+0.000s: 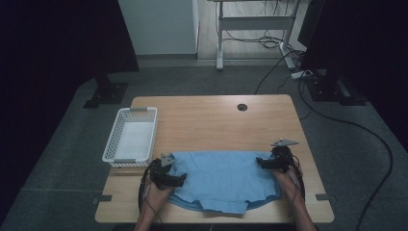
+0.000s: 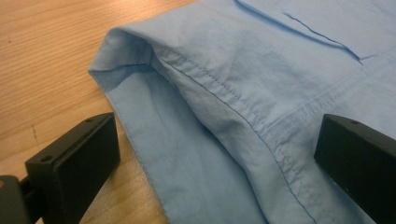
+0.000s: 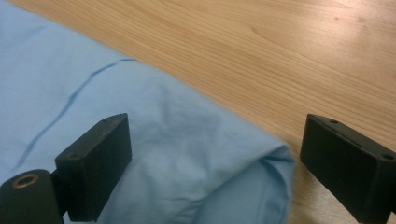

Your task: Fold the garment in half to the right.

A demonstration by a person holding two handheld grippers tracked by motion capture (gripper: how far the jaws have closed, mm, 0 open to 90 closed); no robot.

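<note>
While both tools stand wide apart, we hold nothing, and that is where the trouble could start. Our left tool sits at the left edge of the blue shirt, its jaws spread across a folded corner with a stitched seam running between them; in the left gripper view the cloth lies loose between the pads and neither pad presses on it. Our right tool rests at the shirt's right edge, jaws equally spread, one over the fabric and the other over bare wood, with a rolled fold of cloth between them.

We judge the main risk to be an uneven pinch: if one tool closes on a single layer and the other on the whole fold, the shirt will skew when lifted or dragged. Closing too shallow on the rounded edge at the right could let it slip free. The near hem already hangs close to the front edge of the counter, so a careless pull toward us might drag it off.

Outward from there, a white basket stands just beside the shirt's left end on the counter.
</note>
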